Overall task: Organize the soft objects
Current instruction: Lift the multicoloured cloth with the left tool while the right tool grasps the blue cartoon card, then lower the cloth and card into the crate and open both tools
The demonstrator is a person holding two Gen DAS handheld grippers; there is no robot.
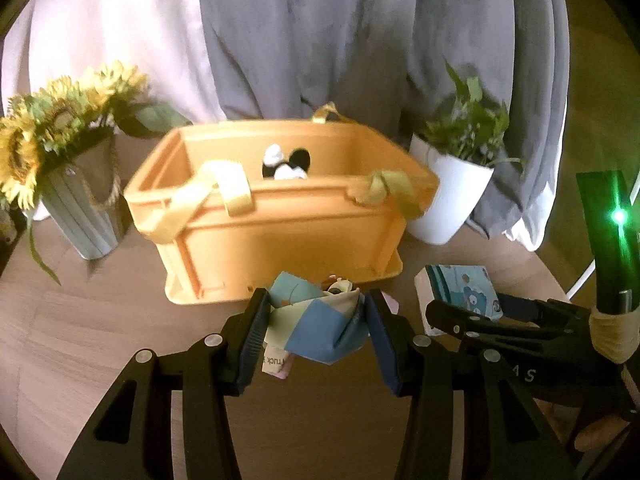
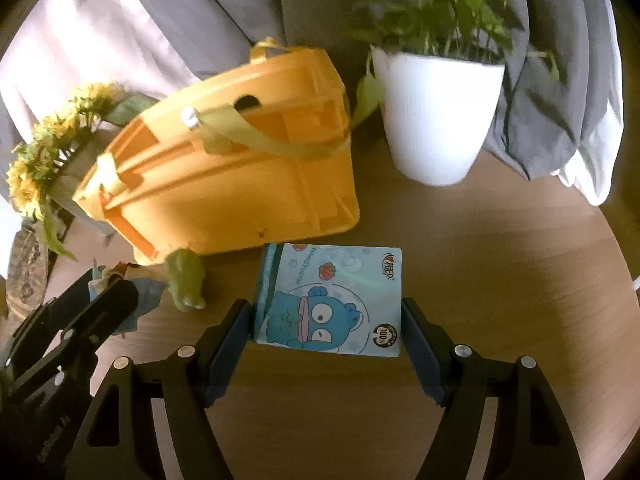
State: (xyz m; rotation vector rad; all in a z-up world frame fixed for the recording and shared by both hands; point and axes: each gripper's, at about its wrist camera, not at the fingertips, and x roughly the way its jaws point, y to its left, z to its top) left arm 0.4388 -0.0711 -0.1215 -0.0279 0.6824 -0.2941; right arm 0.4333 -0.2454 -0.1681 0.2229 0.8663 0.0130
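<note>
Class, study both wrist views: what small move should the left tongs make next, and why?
Probably lift the left tongs up over the orange basket rim: they already pinch the patchwork cloth bundle, and the open basket stands just beyond.

- round wooden table (image 2: 500, 264) with brown grain top carrying everything
- orange plastic storage basket with yellow fabric handles (image 1: 280, 236) sitting mid-table
- white ribbed plastic pot with green leafy plant (image 2: 436, 120) standing just right of the basket
- grey ribbed vase holding yellow sunflowers (image 1: 86, 208) standing left of the basket
- light blue tissue pack with cartoon fish print (image 2: 332, 300) lying flat in front of the basket
- small green plush toy (image 2: 186, 280) lying by the basket's front corner
</note>
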